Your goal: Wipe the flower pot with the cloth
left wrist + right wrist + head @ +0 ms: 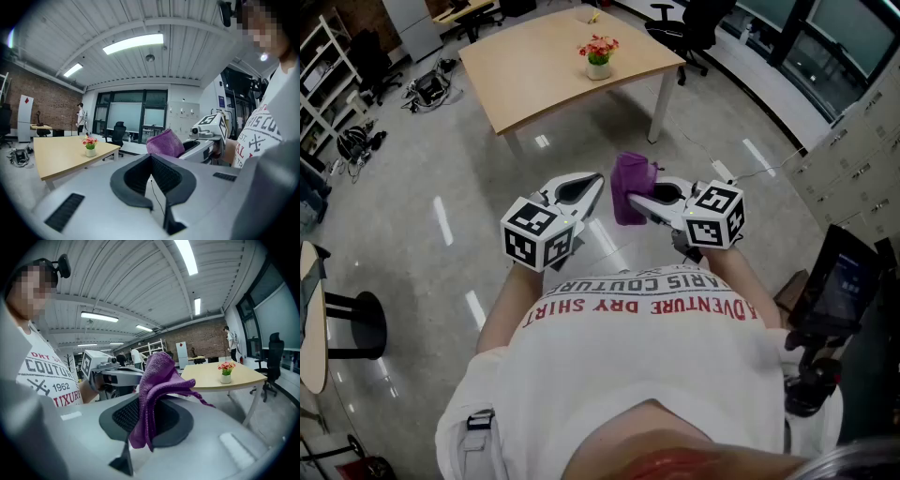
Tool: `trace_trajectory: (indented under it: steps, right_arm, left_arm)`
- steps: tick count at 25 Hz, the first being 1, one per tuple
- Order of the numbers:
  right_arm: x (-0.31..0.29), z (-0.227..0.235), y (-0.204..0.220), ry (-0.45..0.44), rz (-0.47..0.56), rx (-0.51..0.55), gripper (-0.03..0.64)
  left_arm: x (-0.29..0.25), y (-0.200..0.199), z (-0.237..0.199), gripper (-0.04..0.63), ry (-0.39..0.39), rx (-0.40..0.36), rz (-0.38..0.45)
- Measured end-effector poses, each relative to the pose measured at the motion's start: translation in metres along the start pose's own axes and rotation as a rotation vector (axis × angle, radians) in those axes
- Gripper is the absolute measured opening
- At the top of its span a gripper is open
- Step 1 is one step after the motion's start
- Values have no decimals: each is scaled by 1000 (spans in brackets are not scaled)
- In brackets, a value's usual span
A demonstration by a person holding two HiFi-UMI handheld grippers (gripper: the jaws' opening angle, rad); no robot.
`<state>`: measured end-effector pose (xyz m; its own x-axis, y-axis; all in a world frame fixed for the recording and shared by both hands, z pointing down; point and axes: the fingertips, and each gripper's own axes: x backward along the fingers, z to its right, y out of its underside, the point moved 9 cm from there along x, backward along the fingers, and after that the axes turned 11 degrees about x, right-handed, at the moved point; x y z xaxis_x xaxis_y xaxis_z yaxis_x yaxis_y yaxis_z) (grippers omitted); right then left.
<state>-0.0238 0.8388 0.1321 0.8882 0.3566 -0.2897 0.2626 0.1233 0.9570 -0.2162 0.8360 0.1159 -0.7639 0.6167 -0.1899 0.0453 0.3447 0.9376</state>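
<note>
A small white flower pot (598,68) with red flowers stands on the light wooden table (534,75), far ahead of both grippers. It also shows in the left gripper view as the pot (90,151) and in the right gripper view as the pot (226,378). My right gripper (630,199) is shut on a purple cloth (630,185), which bunches above the jaws and hangs below them (157,390). My left gripper (598,180) is shut and empty, level with the right one and just left of the cloth (165,143).
Office chairs (689,28) stand past the table's far right corner. Shelving and cables (356,103) lie at the far left. A round side table (311,319) is at the left edge. A tripod-mounted device (830,300) stands at my right.
</note>
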Motion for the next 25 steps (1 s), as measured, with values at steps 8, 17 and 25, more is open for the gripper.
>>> trace_trajectory:
  steps: [8, 17, 25]
  right_arm:
    - [0, -1, -5, -4, 6, 5, 51]
    - [0, 2, -5, 13, 22, -34, 51]
    - [-19, 57, 32, 21, 10, -96, 51]
  left_arm:
    - [5, 2, 3, 2, -13, -13, -10]
    - [11, 4, 3, 2, -23, -13, -3]
    - [-32, 30, -42, 2, -13, 17, -42]
